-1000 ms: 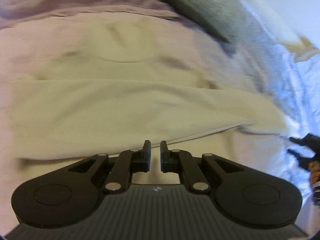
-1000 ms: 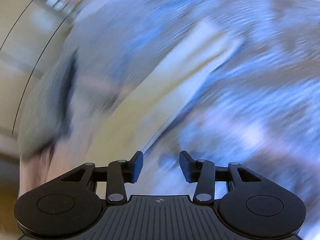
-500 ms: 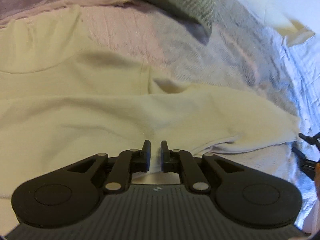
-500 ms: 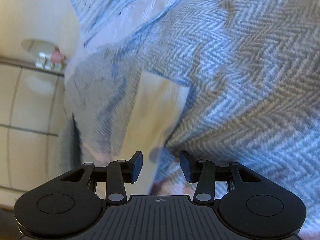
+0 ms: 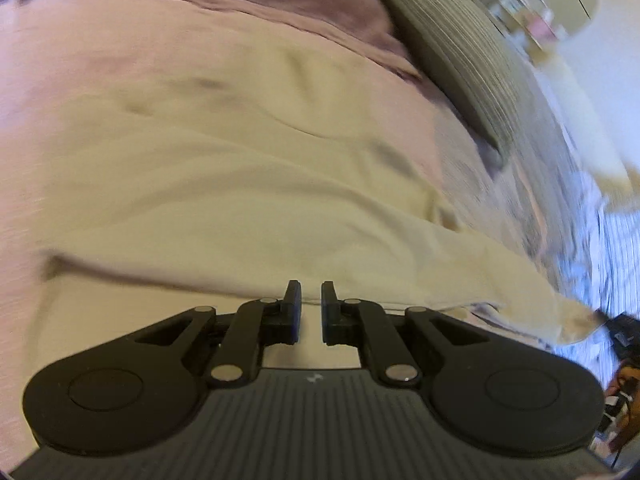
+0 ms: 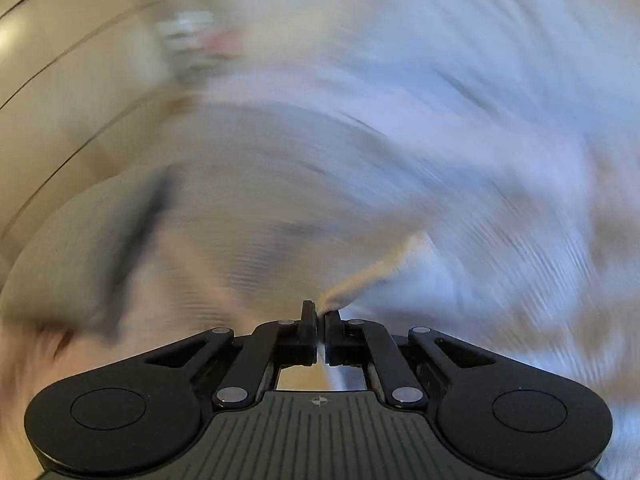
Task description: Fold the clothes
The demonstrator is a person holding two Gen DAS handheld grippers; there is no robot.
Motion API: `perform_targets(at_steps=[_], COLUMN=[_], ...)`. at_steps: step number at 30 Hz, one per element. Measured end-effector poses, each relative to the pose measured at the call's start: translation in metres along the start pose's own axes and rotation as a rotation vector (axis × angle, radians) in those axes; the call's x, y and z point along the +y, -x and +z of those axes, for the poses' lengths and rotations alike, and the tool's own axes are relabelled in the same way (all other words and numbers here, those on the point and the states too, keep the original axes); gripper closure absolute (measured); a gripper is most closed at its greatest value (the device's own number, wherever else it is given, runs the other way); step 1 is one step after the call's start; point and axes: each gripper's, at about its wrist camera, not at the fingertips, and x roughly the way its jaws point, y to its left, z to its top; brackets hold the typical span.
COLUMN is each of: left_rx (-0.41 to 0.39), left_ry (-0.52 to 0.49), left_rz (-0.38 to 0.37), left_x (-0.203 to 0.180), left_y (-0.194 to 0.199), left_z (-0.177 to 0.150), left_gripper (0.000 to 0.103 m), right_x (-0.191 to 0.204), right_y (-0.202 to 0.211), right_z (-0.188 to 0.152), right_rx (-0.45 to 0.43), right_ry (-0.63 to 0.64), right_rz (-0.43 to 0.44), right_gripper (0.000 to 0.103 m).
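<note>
A cream long-sleeved top (image 5: pixel 260 200) lies spread on the bed in the left wrist view, and its sleeve (image 5: pixel 552 308) stretches to the lower right. My left gripper (image 5: pixel 311 300) is at the near hem. Its jaws are almost together, with the cream edge pinched between them. In the blurred right wrist view my right gripper (image 6: pixel 319 312) is closing. Its pads press on the end of the cream sleeve (image 6: pixel 372 272), which rises from the fingertips to the upper right.
A pink bedspread (image 5: pixel 120 20) lies beyond the top. A dark grey ribbed pillow (image 5: pixel 448 52) sits at the back right. A grey-blue herringbone blanket (image 6: pixel 440 140) covers the bed on the right. Pale cabinet panels (image 6: pixel 60 80) stand at the left.
My right gripper, open over the sleeve end before, has closed on it and lifted it. The left gripper stayed pinched on the hem and shifted sideways, swinging the view.
</note>
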Motion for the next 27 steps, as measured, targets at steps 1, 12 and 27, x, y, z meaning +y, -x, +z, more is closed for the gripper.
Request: perform_targets(at_steps=[1, 12, 27], left_rx=[-0.014, -0.108, 0.060], left_ry=[0.033, 0.317, 0.265], left_rz=[0.006, 0.030, -0.098], left_x=[0.013, 0.140, 0.125], left_y=[0.011, 0.094, 0.008], left_z=[0.000, -0.014, 0.000], left_gripper=[0.098, 0.092, 0.074], right_x=[0.035, 0.370, 0.287], right_y=[0.010, 0.095, 0.063], right_z=[-0.001, -0.219, -0.232], right_rx=[-0.022, 0.209, 0.497], right_ry=[0.088, 0.866, 0.834], right_rz=[0.054, 0.630, 0.320], right_gripper=[0.101, 0.088, 0.056])
